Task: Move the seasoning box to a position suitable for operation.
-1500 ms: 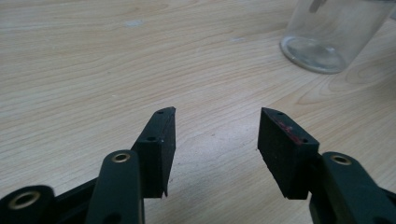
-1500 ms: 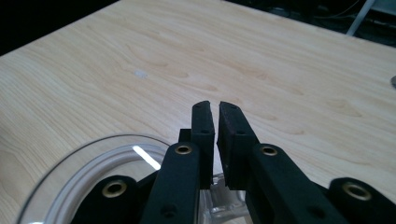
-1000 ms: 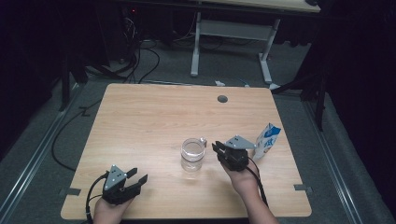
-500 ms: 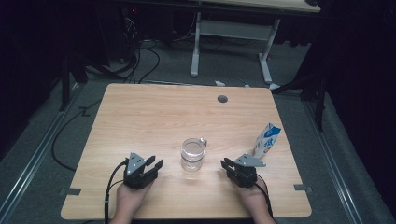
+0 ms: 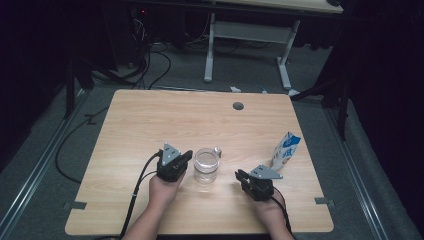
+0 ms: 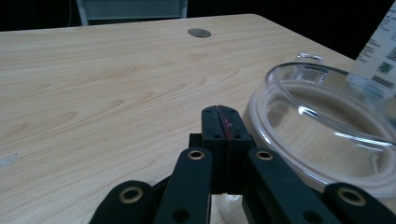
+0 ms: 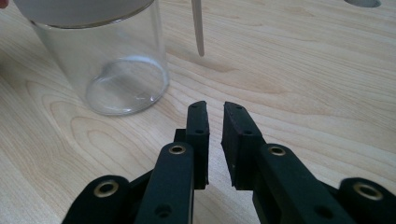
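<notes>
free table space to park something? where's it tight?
Free: the far half of the table, from the glass jar up to the round hole; also the near-left corner. Crowded: the near middle, with left gripper, jar, right gripper and carton.

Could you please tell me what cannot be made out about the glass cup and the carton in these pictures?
- Glass cup: its base is hidden by the left gripper in the left gripper view; its rim is cut off by the top edge in the right gripper view.
- Carton: its print is too small to read in the high view, and the right edge of the left gripper view cuts it to a corner.
</notes>
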A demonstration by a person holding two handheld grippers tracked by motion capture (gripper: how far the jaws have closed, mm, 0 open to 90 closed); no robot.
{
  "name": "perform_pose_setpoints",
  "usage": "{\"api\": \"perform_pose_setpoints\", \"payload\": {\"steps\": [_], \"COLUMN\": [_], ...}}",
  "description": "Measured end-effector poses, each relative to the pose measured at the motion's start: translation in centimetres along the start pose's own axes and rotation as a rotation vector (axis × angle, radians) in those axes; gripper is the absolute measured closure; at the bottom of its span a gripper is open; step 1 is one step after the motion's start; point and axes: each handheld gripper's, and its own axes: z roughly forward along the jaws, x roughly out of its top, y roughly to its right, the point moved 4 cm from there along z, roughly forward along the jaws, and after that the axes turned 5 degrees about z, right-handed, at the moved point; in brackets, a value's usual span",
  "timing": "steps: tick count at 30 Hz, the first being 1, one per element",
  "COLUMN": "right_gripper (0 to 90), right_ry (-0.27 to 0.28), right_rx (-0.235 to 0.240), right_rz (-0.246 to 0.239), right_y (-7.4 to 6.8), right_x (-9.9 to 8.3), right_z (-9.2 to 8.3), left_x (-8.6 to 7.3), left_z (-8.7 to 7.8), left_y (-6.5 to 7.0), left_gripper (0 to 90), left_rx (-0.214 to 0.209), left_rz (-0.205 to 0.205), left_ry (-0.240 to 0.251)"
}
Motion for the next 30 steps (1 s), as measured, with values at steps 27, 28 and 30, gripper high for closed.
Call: {"api": "perform_pose_setpoints", "payload": {"steps": [27,28,30], "right_gripper": [80.4,80.4,80.3], "right_ry": [0.011,0.011,0.006], "right_rx": [0.000,0.000,-0.001], "right_rz": [-0.003,-0.003,-0.004], "right_y": [-0.3,-0.3,-0.3], "right_x": [0.3,0.3,0.2], "right_z": [-0.4,-0.4,-0.3], "left_x": [-0.8,-0.8,-0.5], "left_z": [-0.5,-0.5,0.2], "left_y": [1.6,1.6,1.5], "left_gripper": [90.0,90.0,90.0], "left_rx": [0.018,0.018,0.012], "left_rz": [0.014,0.014,0.022], "left_ry": [-0.027,-0.027,-0.029]}}
